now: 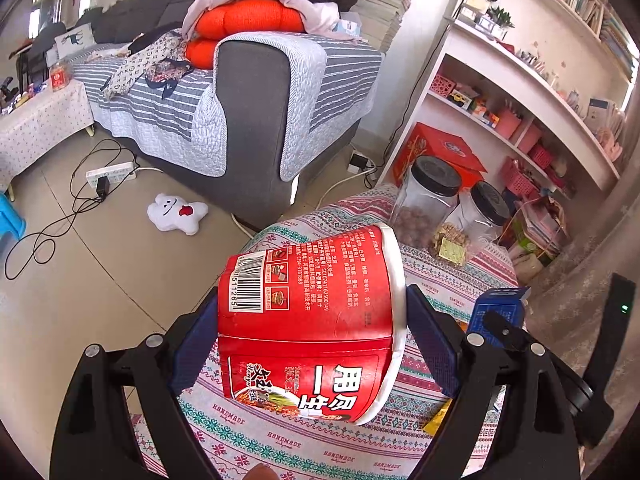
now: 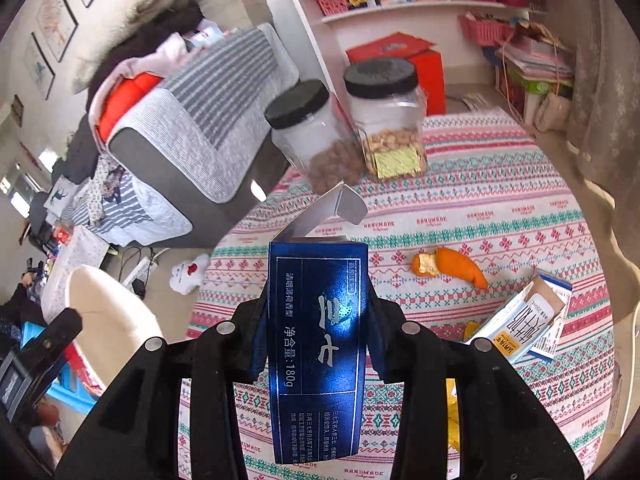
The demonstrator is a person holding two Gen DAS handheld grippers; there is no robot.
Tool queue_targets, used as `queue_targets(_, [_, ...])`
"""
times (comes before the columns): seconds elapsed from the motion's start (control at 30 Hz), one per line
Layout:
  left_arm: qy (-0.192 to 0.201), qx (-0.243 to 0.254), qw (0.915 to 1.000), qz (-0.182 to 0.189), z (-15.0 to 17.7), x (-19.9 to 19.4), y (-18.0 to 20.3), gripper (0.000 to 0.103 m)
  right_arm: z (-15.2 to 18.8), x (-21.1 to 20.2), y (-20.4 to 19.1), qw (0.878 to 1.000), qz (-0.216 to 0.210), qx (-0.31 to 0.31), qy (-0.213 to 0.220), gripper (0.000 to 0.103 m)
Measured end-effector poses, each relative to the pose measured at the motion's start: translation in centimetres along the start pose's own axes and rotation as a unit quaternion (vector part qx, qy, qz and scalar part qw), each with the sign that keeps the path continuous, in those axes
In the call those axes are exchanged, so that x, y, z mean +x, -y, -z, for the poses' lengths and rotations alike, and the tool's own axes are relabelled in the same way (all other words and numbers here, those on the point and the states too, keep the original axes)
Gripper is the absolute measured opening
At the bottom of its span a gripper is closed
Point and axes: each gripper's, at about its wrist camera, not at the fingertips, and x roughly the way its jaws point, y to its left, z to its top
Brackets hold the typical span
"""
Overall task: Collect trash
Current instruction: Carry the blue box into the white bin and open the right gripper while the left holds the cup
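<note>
In the left wrist view the left claw (image 1: 312,336) is clamped on a red noodle cup (image 1: 308,320) lying sideways between its blue pads, base against the left pad and white rim against the right one, at the centre of the frame above the patterned desk (image 1: 280,440). At the right edge of that view the blue box (image 1: 500,308) shows in the right claw. In the right wrist view the right claw (image 2: 318,340) is clamped on the blue box (image 2: 318,344), which stands lengthwise at the lower centre with its top flap (image 2: 332,208) open and pointing up the frame. On the desk (image 2: 500,200), an orange peel (image 2: 448,268) lies right of centre, and a white carton (image 2: 528,320) with an open end lies at the lower right, well apart from the peel. Yellow scraps (image 2: 452,400) peek out beside the right finger. Two black-lidded jars (image 2: 384,120) stand at the desk's far edge, upper centre. The cup's pale inside (image 2: 108,320) shows at the lower left. A white plush toy (image 2: 186,276) lies on the floor left of the desk.
</note>
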Motion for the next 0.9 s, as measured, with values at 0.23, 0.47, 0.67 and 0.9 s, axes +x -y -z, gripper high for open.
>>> queue_targets(0.23, [0.032,0.003,0.9995,0.003,0.8,-1.5,1.5,0.086,1.1,-6.7,0.6,0.994,0.001,-0.031,0.109,0.037])
queue_targets(0.47, [0.078,0.013,0.996,0.04,1.8,-4.0,5.0,0.086,1.5,-11.0,2.7,0.982,0.03,-0.046,0.183,0.037])
queue_targets(0.67, [0.12,0.033,0.9896,0.073,3.4,-5.8,8.9,0.086,1.7,-12.9,5.4,0.973,0.068,-0.038,0.217,0.037])
queue_targets(0.9, [0.131,0.058,0.9864,0.08,5.1,-5.4,13.3,0.086,2.4,-15.3,8.0,0.957,0.133,-0.035,0.256,0.038])
